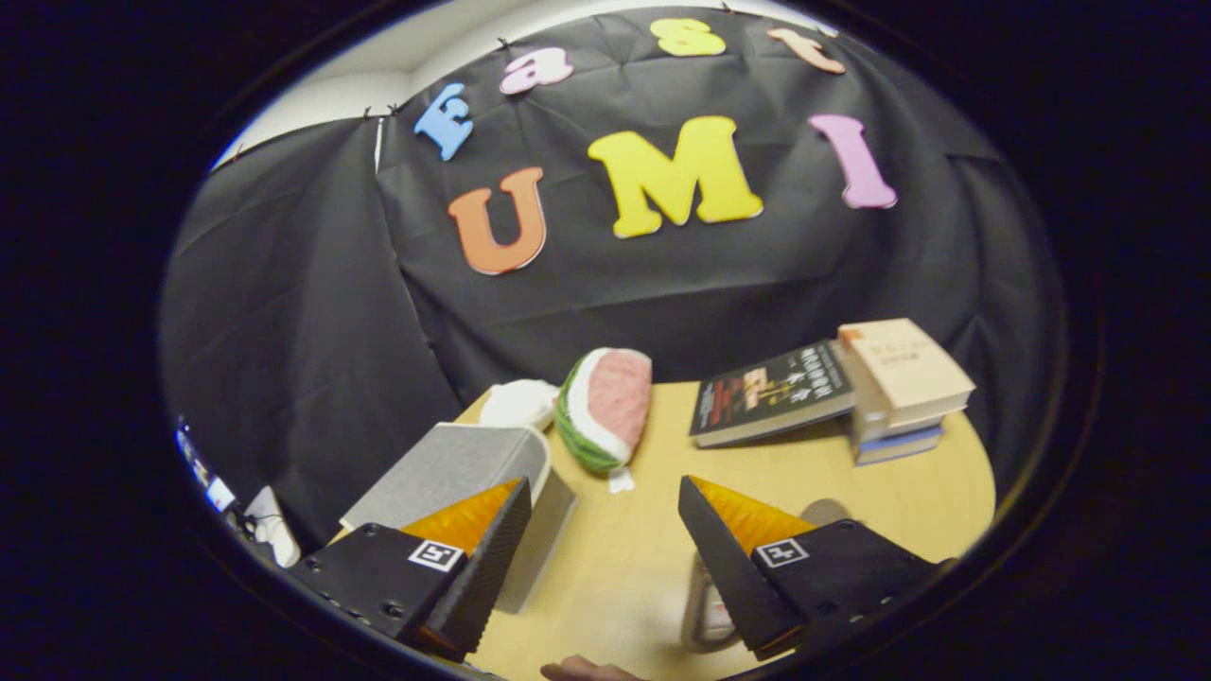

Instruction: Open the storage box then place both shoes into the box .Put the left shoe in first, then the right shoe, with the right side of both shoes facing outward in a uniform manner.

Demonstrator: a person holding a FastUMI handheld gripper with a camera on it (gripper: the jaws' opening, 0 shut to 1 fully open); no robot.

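A grey fabric storage box [452,465] stands on the wooden table [624,567], its lid down, partly under my left finger. My gripper [604,486] hangs above the table, open, with nothing between its fingers. The box's corner lies just beside the left fingertip. A pale object [705,613] shows under the right finger, mostly hidden; I cannot tell what it is. A white rounded thing [517,402] lies behind the box at the table's far edge, too unclear to name.
A watermelon-slice plush [607,407] lies just beyond the fingers, next to the box. Farther right a dark book [771,391] leans on a stack of books [899,388]. Part of a hand [587,671] shows at the near edge.
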